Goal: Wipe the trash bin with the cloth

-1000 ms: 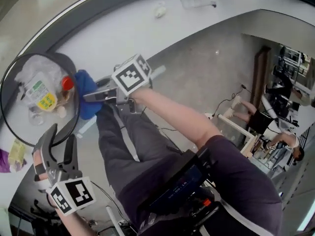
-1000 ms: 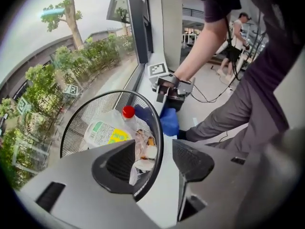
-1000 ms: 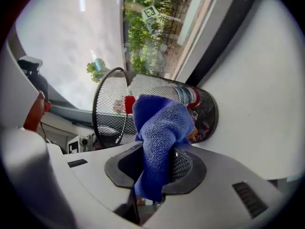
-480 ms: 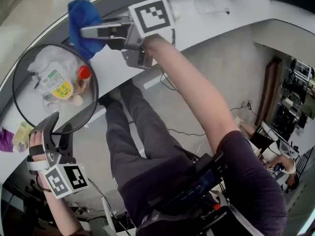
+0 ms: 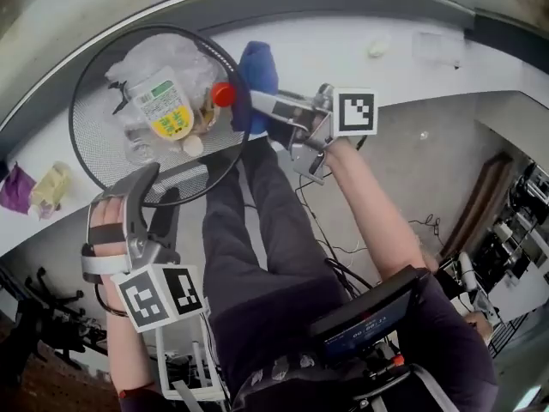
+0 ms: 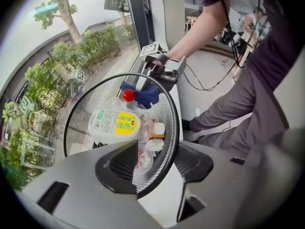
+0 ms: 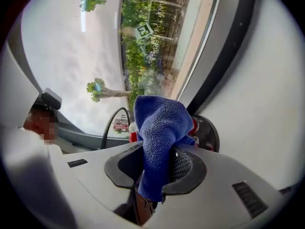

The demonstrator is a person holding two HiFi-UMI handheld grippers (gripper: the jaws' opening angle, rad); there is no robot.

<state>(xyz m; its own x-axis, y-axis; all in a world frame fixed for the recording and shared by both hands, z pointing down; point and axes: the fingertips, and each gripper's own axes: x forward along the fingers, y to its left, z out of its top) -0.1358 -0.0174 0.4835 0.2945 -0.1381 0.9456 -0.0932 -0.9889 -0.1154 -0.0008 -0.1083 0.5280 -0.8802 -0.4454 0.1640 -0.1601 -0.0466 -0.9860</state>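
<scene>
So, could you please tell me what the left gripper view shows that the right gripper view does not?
Only the left gripper view: the yellow-labelled bottle lying in the trash bin, and the person's grey trouser leg. Only the right gripper view: the right gripper up close, its jaws shut on a fold of the blue cloth. Both: the cloth and the bin's black rim.
</scene>
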